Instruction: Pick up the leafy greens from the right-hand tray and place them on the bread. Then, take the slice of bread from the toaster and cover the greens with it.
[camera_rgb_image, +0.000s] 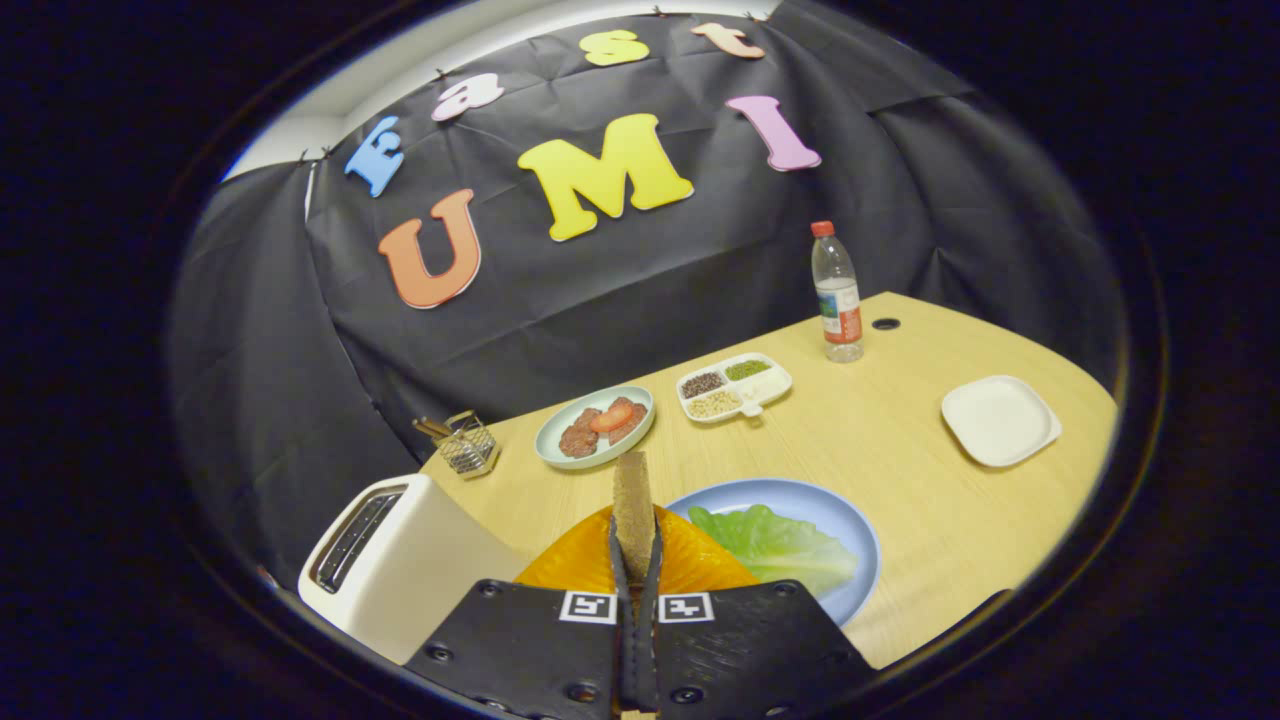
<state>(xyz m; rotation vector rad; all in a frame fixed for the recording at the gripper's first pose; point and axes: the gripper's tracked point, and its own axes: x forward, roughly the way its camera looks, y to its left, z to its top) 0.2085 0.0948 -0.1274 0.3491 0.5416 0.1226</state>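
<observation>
The jaws of the gripper (636, 560) are pressing nearly closed on a slice of brown bread (633, 505), holding it upright and edge-on so that its thin side is facing the camera. Both fingers are clamping its lower part while the upper part is standing free above the tips. The slice is looking light, dry and fairly stiff, but crumbly; a pinch across the flat faces near the lower edge, as here, seems the safest hold, since squeezing harder would likely crush or snap it.

Directly beneath and just ahead of the jaws, an orange ridged plate (690, 562) is sitting on the wooden counter (900, 520). Touching it on the right, a pale blue plate (846, 530) is carrying the leafy greens (775, 545), a soft, limp, light leaf lying flat. Whether any bread lies under that leaf cannot be told.

To the left of the jaws, a white toaster (400, 565) is standing with its slot facing upward. Beyond, a green plate with sliced meat and tomato (596, 426), a small wire basket (466, 444), a divided dish of grains (734, 386), a water bottle (838, 295) and a white square plate (1000, 420) are resting further out.
</observation>
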